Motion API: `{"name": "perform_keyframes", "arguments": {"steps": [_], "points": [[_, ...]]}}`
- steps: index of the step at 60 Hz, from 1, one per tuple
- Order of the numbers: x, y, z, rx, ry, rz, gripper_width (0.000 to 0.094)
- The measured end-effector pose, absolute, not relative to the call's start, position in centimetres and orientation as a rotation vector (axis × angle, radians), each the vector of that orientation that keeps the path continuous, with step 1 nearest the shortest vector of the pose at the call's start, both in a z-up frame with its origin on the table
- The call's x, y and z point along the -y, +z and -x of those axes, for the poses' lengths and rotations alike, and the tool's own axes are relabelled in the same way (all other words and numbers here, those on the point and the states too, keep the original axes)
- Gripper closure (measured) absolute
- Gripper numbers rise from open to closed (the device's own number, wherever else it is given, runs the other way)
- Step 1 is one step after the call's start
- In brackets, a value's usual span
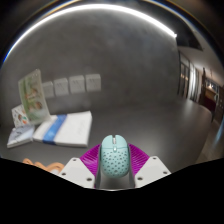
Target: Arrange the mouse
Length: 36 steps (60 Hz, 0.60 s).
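Observation:
A pale mint-green mouse (114,157) with a perforated shell and a scroll wheel at its front sits between my gripper's (113,167) two fingers. The magenta pads (90,157) press against its left and right sides, so the gripper is shut on it. The mouse appears held above the grey table (120,95), its nose pointing away from me. The mouse's rear end is hidden below the fingers.
To the left on the table lie a white-and-blue book (62,127), another flat booklet (22,137) and an upright card with pictures (33,97). An orange thing (38,163) shows by the left finger. Wall sockets (75,85) line the far wall.

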<state>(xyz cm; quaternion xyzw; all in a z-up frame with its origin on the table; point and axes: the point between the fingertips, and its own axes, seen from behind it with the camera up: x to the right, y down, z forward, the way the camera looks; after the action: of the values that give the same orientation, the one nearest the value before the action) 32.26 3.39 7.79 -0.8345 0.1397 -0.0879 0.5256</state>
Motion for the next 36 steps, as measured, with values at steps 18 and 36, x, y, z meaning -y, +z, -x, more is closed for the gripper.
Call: {"name": "perform_keyframes", "arguments": {"steps": [18,36], "points": [[0.8,13.7,-10.2,-0.123,-0.130,1.909,0.0546],[1.6,-1.0,-5.6,-0.153,-0.068,2.143,0.0521]]}}
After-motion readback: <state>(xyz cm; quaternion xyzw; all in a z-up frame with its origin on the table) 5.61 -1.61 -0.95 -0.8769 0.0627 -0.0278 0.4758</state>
